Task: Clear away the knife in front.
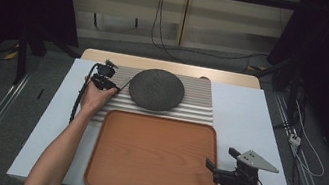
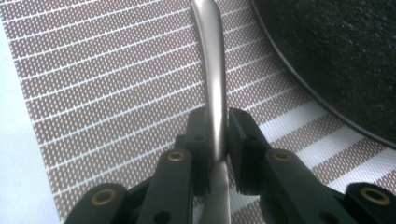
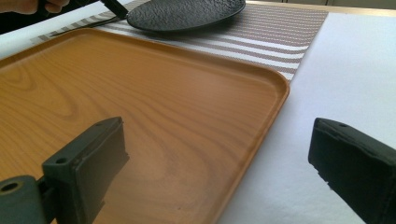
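At the far left corner of the striped placemat (image 1: 201,103), the left hand-held gripper (image 1: 114,86) pinches a metal utensil handle (image 2: 215,88) beside the dark plate (image 1: 156,89). I'd judge it light, stiff and slippery, best held mid-handle. The left gripper view shows that grip plainly. By the wooden tray's (image 1: 157,154) right edge, the right hand-held gripper (image 1: 221,164) is spread, empty.

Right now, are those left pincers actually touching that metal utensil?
Touching. The left gripper view shows the left gripper with both jaws pressed against the metal utensil handle.
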